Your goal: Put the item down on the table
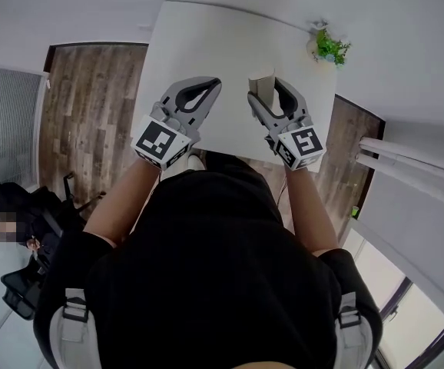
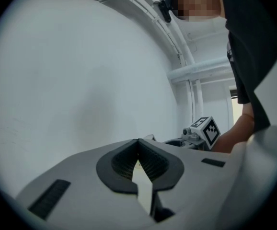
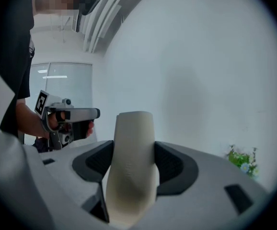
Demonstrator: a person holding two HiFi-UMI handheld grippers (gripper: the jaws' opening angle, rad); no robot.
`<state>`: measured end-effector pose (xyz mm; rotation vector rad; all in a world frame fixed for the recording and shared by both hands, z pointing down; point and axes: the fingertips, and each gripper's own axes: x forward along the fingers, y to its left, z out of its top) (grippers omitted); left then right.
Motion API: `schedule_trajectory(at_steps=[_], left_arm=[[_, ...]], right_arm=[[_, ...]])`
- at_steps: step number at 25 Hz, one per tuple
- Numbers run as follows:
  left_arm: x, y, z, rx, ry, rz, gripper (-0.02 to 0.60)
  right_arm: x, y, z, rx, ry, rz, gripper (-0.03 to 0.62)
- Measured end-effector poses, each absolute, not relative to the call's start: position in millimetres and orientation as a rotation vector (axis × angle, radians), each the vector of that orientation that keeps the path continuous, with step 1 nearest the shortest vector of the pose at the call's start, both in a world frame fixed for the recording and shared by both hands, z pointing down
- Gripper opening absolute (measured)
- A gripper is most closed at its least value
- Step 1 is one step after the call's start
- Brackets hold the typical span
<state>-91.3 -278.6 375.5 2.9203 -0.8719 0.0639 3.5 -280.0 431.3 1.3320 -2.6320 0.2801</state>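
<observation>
Item point(image 3: 130, 166), pale beige and upright, was clamped between the right gripper point(image 1: 268, 91) fingers point(image 3: 177, 164) over the white table point(image 1: 207, 44), probably so it would land standing; contact with the surface was unclear. Left gripper point(image 1: 207, 89) fingers were pressed together, empty, held aside, likely to keep clear.

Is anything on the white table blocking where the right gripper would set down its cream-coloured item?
Nothing visible does. The right gripper holds the cream-coloured item above open white table; the small green potted plant stands apart at the far right corner.
</observation>
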Motion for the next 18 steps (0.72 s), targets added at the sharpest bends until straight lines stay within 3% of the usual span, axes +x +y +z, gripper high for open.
schedule_trajectory(at_steps=[18], left_arm=[[-57.6, -358.5, 471.9, 2.865, -0.878, 0.159, -0.005]], right_arm=[[30.2, -380.0, 594.4, 1.196, -2.311, 0.420, 0.275]])
